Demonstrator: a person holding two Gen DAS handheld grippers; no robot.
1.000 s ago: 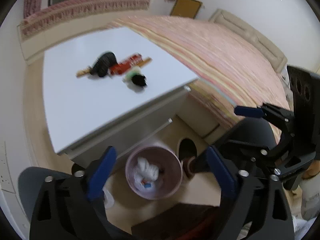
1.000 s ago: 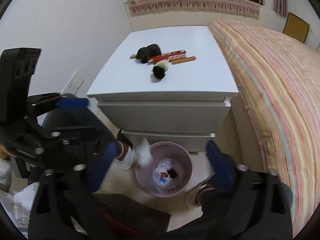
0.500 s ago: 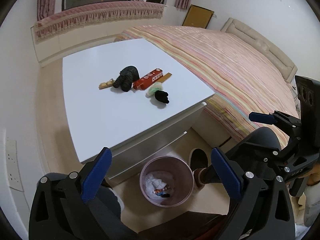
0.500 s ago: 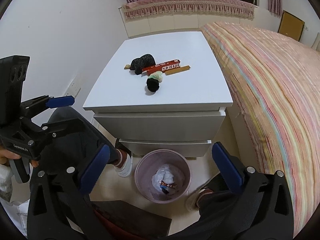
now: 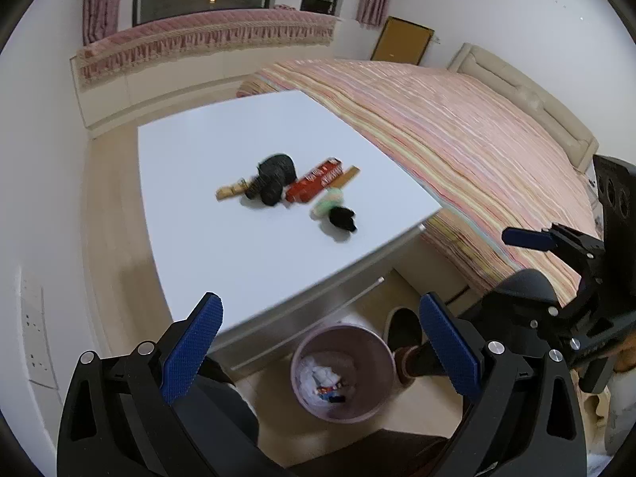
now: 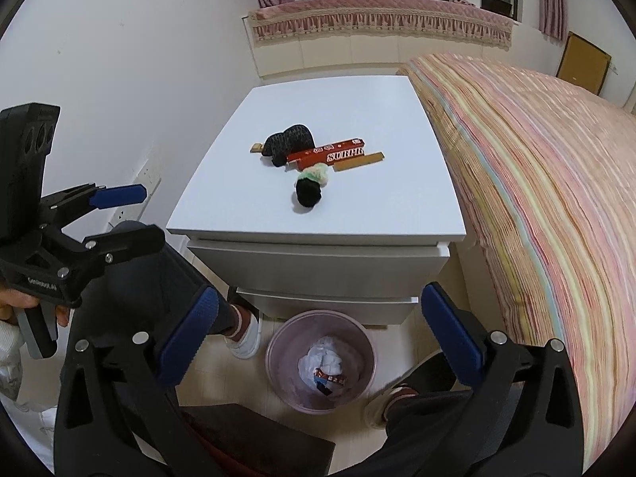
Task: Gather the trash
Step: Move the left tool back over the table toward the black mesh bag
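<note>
Trash lies in a cluster on the white nightstand (image 6: 357, 127): a crumpled dark bag (image 6: 288, 144), a red wrapper (image 6: 330, 154), a tan strip (image 6: 359, 160) and a green-and-black wad (image 6: 310, 187). The same cluster shows in the left wrist view, with the dark bag (image 5: 274, 177), red wrapper (image 5: 316, 181) and wad (image 5: 336, 210). A pink bin (image 6: 320, 361) with white paper stands on the floor in front of the drawers; it also shows in the left wrist view (image 5: 342, 369). My left gripper (image 5: 318, 349) and my right gripper (image 6: 318, 334) are open and empty, held above the bin, short of the nightstand.
A bed with a striped pink cover (image 6: 536, 183) runs along the nightstand's right side. A white wall with sockets (image 5: 33, 322) is on the left. The person's legs and shoes (image 6: 244, 334) flank the bin. A dark board (image 6: 254, 433) lies on the floor below.
Both grippers have risen and tilted up, so the nightstand top and its trash sit nearer the middle of each view. Both stay open and empty.
</note>
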